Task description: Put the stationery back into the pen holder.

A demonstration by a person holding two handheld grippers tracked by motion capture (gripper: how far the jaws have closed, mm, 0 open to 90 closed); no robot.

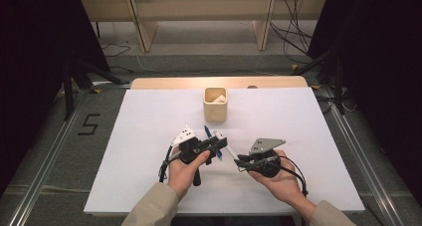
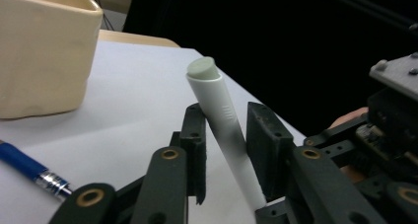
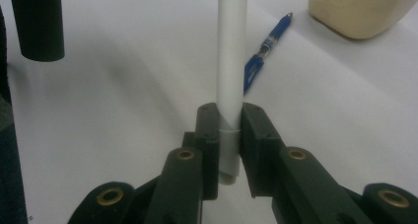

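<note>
The right gripper (image 3: 229,130), clamped on the white marker's (image 3: 231,61) end, and the left gripper (image 2: 226,135), jaws loosely around its barrel, hold something light, rigid and slippery, best pinched mid-barrel.

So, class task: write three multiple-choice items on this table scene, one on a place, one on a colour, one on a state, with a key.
1. Where does the blue pen lie?
A in the cup
B on the white table
C on the floor

2. What colour is the cup?
A cream
B red
C black

3. What does the right gripper hold?
A nothing
B the cup
C a white marker

Key: 1 B, it lies flat on the table beside the cup; 2 A, its walls are pale cream; 3 C, the right gripper has shut on the marker's end.
</note>
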